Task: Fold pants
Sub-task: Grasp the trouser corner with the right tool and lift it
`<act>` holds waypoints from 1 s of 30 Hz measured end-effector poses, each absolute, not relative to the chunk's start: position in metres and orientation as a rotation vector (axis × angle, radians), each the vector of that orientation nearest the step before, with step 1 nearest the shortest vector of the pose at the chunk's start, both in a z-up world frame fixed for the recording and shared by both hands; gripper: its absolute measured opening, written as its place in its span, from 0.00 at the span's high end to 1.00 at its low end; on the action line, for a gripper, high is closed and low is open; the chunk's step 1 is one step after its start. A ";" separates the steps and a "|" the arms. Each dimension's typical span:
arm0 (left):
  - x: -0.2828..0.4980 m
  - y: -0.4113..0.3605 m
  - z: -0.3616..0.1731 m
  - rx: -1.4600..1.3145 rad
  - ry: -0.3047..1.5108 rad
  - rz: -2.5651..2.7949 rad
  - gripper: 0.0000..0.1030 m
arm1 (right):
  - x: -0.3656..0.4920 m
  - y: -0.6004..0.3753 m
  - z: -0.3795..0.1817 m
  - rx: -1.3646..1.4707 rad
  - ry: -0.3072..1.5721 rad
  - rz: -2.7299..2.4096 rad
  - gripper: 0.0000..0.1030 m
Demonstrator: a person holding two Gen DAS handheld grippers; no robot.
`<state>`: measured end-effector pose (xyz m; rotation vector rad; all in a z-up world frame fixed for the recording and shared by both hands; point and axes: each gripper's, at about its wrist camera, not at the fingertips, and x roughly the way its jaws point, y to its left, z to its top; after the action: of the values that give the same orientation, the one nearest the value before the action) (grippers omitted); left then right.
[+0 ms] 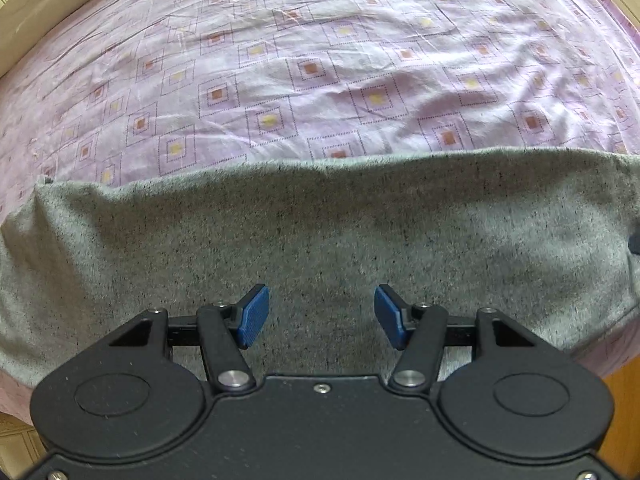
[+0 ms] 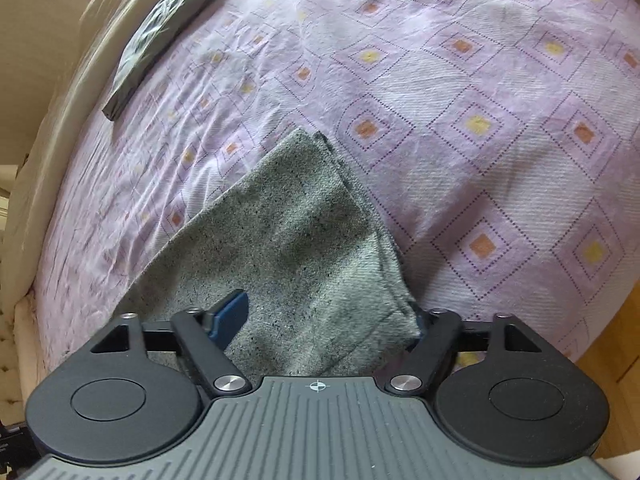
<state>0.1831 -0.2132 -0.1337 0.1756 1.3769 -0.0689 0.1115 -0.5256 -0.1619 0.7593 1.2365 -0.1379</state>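
Note:
Grey speckled pants (image 1: pixel 320 232) lie flat across the near edge of the bed, spreading over the width of the left wrist view. My left gripper (image 1: pixel 321 314) hovers over them, open and empty, blue pads apart. In the right wrist view one end of the pants (image 2: pixel 296 240) runs between the fingers of my right gripper (image 2: pixel 320 320). Its jaws stand wide apart, with cloth draped over the right finger, which is hidden. Only the left blue pad (image 2: pixel 230 318) shows.
The bed carries a lilac sheet (image 1: pixel 320 60) with square patterns. A dark grey folded garment (image 2: pixel 160 36) lies at the far left near the beige bed frame (image 2: pixel 48 128). Wooden floor (image 2: pixel 616 344) shows past the bed's right edge.

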 end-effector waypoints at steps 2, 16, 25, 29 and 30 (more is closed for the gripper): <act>0.197 -0.216 -0.137 0.164 1.366 -0.064 0.39 | 0.109 -0.529 -0.158 0.747 1.234 -0.119 0.85; 0.222 -0.211 -0.135 0.082 1.371 -0.059 0.39 | 0.110 -0.519 -0.109 0.734 1.130 -0.019 0.86; 0.143 -0.210 -0.165 0.131 1.507 -0.159 0.36 | 0.117 -0.502 -0.099 0.668 1.130 -0.032 0.86; 0.148 -0.190 -0.154 0.047 1.483 -0.183 0.38 | 0.119 -0.489 -0.089 0.613 1.117 -0.059 0.86; 0.150 -0.183 -0.151 0.046 1.468 -0.181 0.38 | 0.120 -0.484 -0.084 0.594 1.112 -0.064 0.86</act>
<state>0.1504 -0.1829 -0.1508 0.0462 1.4679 -0.1806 0.1200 -0.4839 -0.0843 0.5938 1.1115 -0.0642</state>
